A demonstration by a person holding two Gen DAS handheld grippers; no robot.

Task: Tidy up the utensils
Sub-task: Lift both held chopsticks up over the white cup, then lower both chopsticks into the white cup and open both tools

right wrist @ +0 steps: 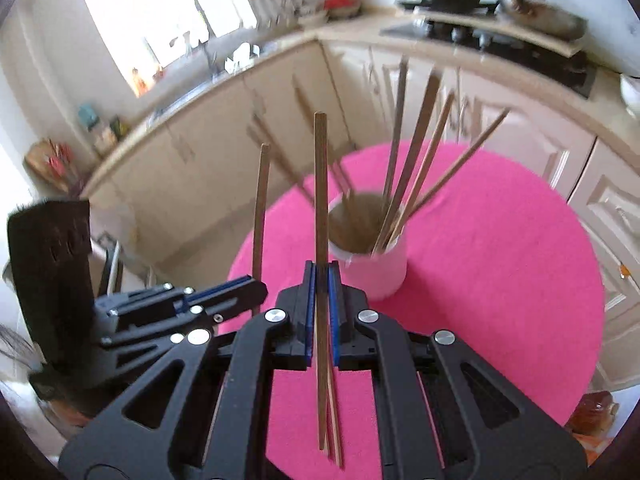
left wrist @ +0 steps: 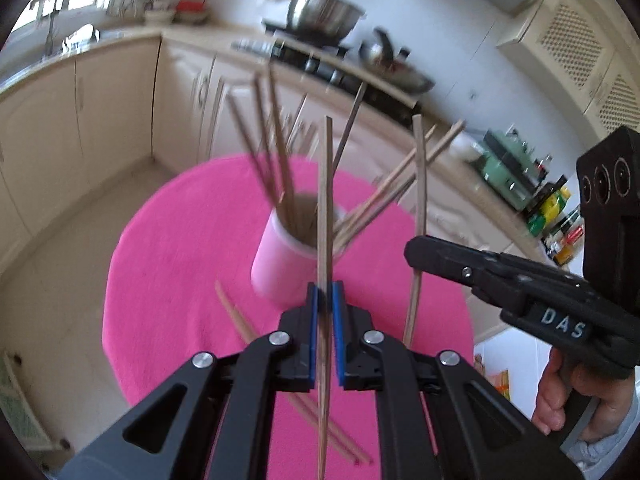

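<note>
Chopsticks are what I work with here, and I hold one in each claw. My left gripper [left wrist: 325, 300] has its blue pads pressed together on a single wooden chopstick [left wrist: 325, 208], which stands almost upright between them and reaches above the pink cup [left wrist: 280, 264]. My right gripper [right wrist: 321, 280] pinches another chopstick [right wrist: 321, 200] in the same way, also nearly upright. In the left wrist view I see the right gripper at the right side with its chopstick, and my right hand [left wrist: 560, 392] around the handle.

The pink cup stands on a round pink mat [left wrist: 168, 280], and many chopsticks lean out of it in different directions. Both held chopsticks are near the cup but outside it, in the air above the mat. A few loose chopsticks [left wrist: 236, 312] lie flat on the mat, just beside the cup on the near side. Behind the mat there are cream kitchen cabinets [left wrist: 100, 112] and a stove [left wrist: 316, 56] with a metal pot [left wrist: 324, 16].
</note>
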